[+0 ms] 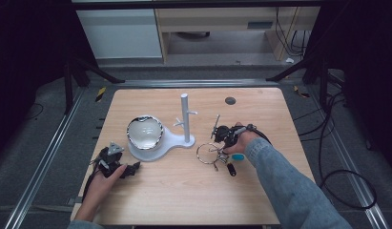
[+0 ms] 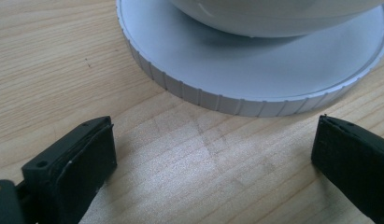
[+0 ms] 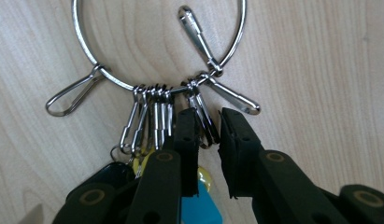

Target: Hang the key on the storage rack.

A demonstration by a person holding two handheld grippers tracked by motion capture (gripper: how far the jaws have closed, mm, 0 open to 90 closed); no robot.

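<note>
Pale wood worktop (image 1: 184,191), ringed by dark floor and metal rails. A white stand (image 1: 186,119) rises near its middle; take that as the mark. Left of the stand, on its base, sits a bowl (image 1: 145,132). Right of the stand lies the key ring (image 1: 209,153), with bare wood toward the right edge. Below and left of the stand, the left gripper (image 1: 129,168) rests low, fingers (image 2: 82,163) wide apart over bare wood. The right gripper (image 1: 217,143) tips down, its fingers (image 3: 187,140) nearly closed around a small clip (image 3: 203,121) on the ring.
</note>
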